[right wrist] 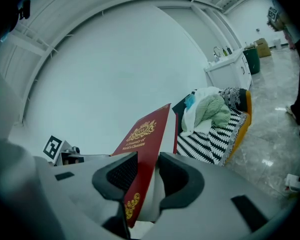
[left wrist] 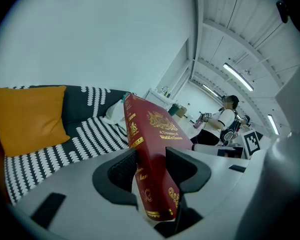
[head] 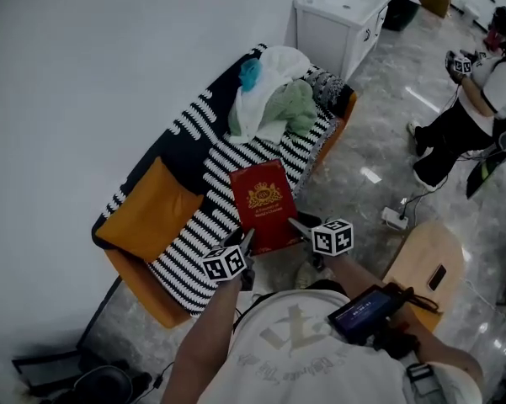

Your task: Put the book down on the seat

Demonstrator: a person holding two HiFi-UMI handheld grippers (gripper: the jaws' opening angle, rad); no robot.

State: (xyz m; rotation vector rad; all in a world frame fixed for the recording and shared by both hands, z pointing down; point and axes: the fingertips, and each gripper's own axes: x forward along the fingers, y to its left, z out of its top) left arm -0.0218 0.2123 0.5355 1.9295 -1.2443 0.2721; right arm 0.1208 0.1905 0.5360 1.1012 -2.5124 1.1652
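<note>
A thick red book (head: 264, 204) with gold lettering hangs over the striped seat (head: 204, 217) of a small sofa, held by both grippers at its near corners. My left gripper (head: 247, 244) is shut on the book (left wrist: 152, 159) at its spine corner. My right gripper (head: 300, 225) is shut on the book's (right wrist: 140, 149) front cover edge. In the head view the book lies face up, tilted, above the seat's middle.
An orange cushion (head: 147, 204) leans at the sofa's left end. A pile of white and green clothes (head: 274, 99) fills the far end. A white cabinet (head: 341, 19) stands beyond. A round wooden stool (head: 425, 263) is at right; a person (head: 471, 108) stands on the marble floor.
</note>
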